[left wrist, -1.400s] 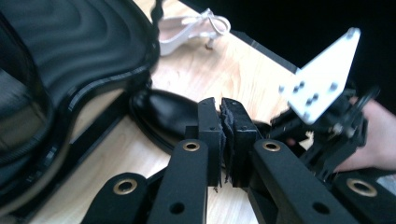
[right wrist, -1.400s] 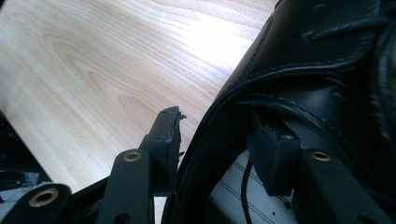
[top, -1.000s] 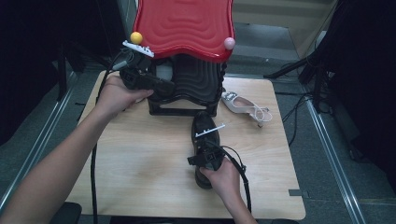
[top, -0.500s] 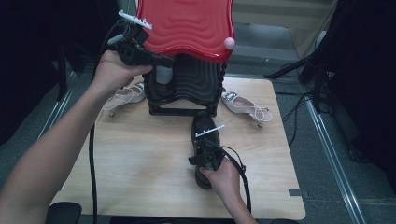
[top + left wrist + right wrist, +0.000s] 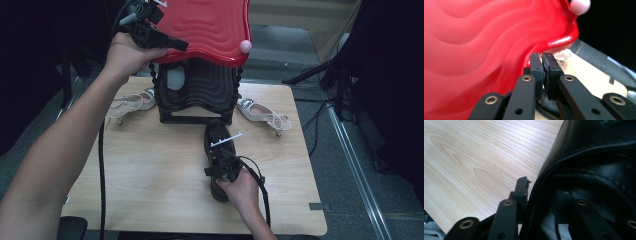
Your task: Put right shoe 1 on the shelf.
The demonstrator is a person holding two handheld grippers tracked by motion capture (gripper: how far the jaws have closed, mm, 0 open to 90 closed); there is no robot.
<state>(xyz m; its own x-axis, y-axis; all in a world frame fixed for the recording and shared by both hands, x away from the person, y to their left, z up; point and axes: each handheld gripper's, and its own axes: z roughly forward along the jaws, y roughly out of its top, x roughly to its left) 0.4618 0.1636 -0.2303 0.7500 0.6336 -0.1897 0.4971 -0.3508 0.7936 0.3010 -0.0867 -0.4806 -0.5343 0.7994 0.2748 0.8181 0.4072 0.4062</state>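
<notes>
A black rack [image 5: 210, 90] with a wavy red top [image 5: 210, 25] stands at the table's far middle. My left gripper [image 5: 182, 46] is raised to the top's left front edge, jaws shut. In the left gripper view its pads [image 5: 542, 58] meet just under the red top [image 5: 474, 50], with nothing visibly held. A black shoe [image 5: 220, 145] lies in front of the rack. My right gripper [image 5: 222, 167] is at its collar and its jaws have just been closing. In the right gripper view the gripper [image 5: 542, 187] has one jaw outside the shoe [image 5: 599, 170] and one inside, pinching the collar wall.
A white sandal [image 5: 132, 102] lies left of the rack and another white sandal [image 5: 262, 114] right of it. A pink ball [image 5: 245, 46] sits on the red top's right corner. The wooden table [image 5: 150, 170] has bare board on its near left. Cables trail from both grippers.
My left hand has risen from the rack's left side to the red top's edge, uncovering the left sandal. The yellow ball on the corner is no longer seen. The right hand stayed put.
</notes>
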